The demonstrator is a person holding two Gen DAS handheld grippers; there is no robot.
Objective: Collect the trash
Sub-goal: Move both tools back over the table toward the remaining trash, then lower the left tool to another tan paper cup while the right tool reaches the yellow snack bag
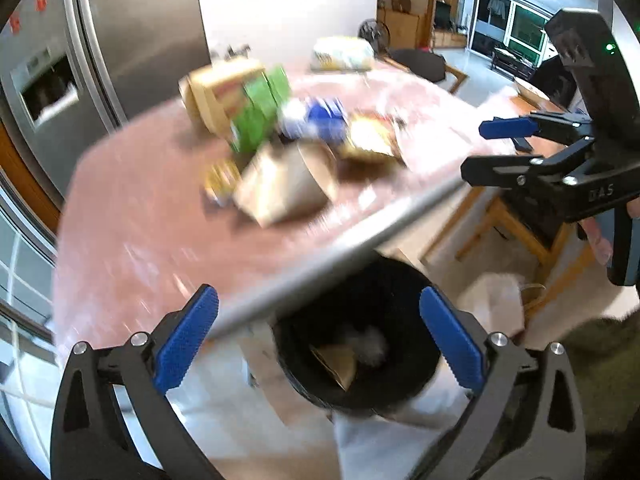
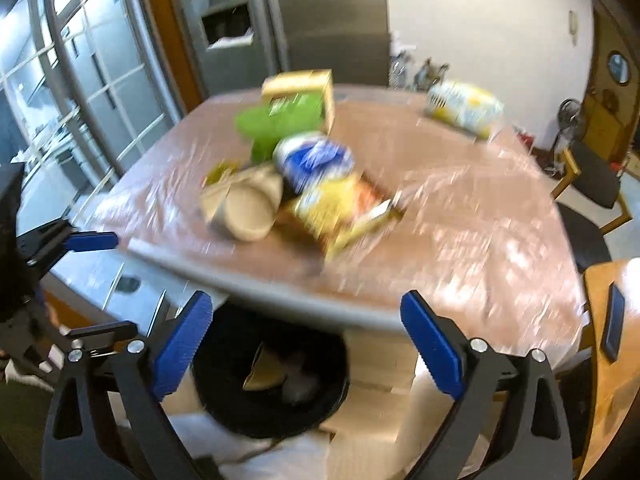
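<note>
A pile of trash lies blurred on the plastic-covered table [image 1: 132, 220] [image 2: 460, 208]: a brown paper cup [image 1: 280, 188] [image 2: 244, 208], a green box [image 1: 260, 112] [image 2: 280, 120], a blue-and-white packet [image 1: 316, 116] [image 2: 316, 160] and a yellow packet [image 1: 368, 136] [image 2: 340, 208]. Under the table's edge stands a black bin [image 1: 404, 288] [image 2: 320, 408] holding brown paper and a crumpled white piece. My left gripper [image 1: 320, 336] [image 2: 100, 284] hangs open above the bin with nothing between its blue pads. My right gripper [image 2: 308, 340] [image 1: 480, 148] is open beside it, also empty.
A cardboard box [image 2: 300, 84] and a white-and-yellow bag [image 2: 464, 108] sit farther back on the table. A steel fridge [image 1: 132, 20] stands behind it. Wooden chairs [image 1: 508, 220] are on the right, and a dark phone [image 2: 614, 320] lies on a wooden surface.
</note>
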